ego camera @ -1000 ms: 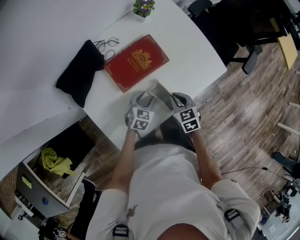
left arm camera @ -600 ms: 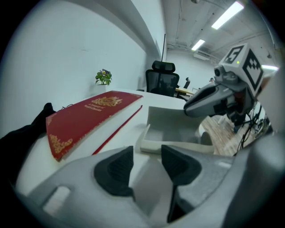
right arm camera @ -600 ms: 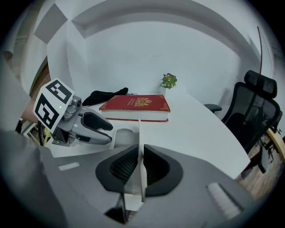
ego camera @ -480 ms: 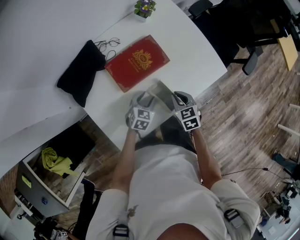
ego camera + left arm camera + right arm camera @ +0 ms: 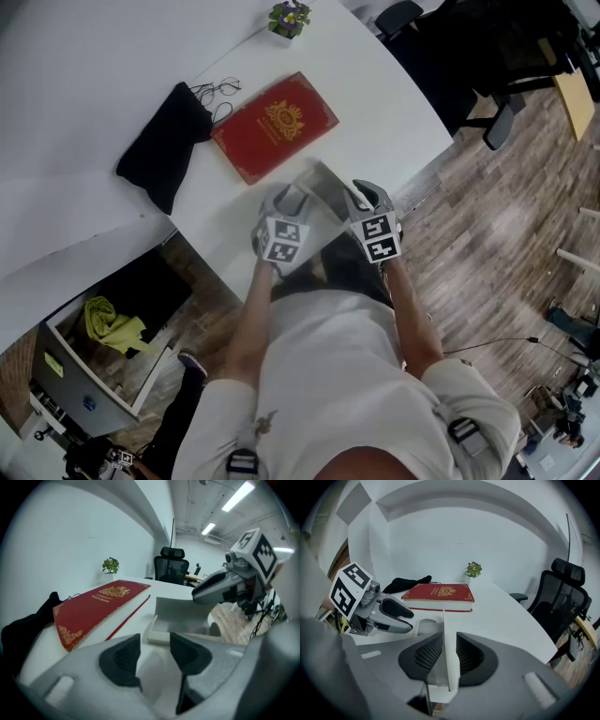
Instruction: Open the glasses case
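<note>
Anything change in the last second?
Right gripper jaws have just been opening a little; the lid is still between them, upright. Left gripper still clamps the glasses case at its base. Neither hand visibly moved. Red book, black cloth, spectacles and plant unchanged.

Table layout, clock positions as in the head view
Book (image 5: 273, 126) lies mid-table (image 5: 375, 94); cloth (image 5: 161, 145) at its 9 o'clock, glasses (image 5: 214, 90) at 10 o'clock, plant (image 5: 288, 17) at 12 o'clock, case (image 5: 319, 192) at 5 o'clock, at the near edge.
</note>
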### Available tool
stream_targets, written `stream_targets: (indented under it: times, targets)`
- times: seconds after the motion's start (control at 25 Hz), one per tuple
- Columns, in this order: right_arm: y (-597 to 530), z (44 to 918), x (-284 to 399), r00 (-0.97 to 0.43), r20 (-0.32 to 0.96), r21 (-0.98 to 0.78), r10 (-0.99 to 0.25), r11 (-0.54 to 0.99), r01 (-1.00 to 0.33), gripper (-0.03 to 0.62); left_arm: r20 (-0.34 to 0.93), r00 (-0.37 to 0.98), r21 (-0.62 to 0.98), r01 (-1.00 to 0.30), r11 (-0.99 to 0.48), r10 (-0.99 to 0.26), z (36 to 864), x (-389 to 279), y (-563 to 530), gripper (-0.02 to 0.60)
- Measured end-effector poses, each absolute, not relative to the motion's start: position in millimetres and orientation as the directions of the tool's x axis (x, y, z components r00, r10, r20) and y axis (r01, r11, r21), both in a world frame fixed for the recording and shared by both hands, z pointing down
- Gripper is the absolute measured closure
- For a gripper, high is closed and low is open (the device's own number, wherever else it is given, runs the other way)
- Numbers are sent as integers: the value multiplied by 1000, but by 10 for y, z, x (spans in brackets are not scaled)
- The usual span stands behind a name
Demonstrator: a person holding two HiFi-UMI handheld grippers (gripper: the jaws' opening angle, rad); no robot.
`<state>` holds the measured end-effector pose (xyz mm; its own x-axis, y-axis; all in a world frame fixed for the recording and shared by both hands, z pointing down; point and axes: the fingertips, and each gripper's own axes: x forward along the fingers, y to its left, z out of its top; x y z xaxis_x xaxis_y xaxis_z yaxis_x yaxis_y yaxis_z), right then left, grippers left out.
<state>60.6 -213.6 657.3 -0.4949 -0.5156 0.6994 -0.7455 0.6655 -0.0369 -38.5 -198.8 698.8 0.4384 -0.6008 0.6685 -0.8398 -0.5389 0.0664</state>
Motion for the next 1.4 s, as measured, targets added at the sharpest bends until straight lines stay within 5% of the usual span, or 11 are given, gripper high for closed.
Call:
stream_targets:
  times: [0.64,1.4]
  targets:
    - [-2019,5717,584,-510,491,23,-707,595,-803,359,492,458,-15,-846,-533,-740,5974,-414,-1965,388]
    - [-1457,5242,520,-443,456,137,-772,553,-822,358,363,509,-53,-825,-562,-781,5312,-481,-1509,391]
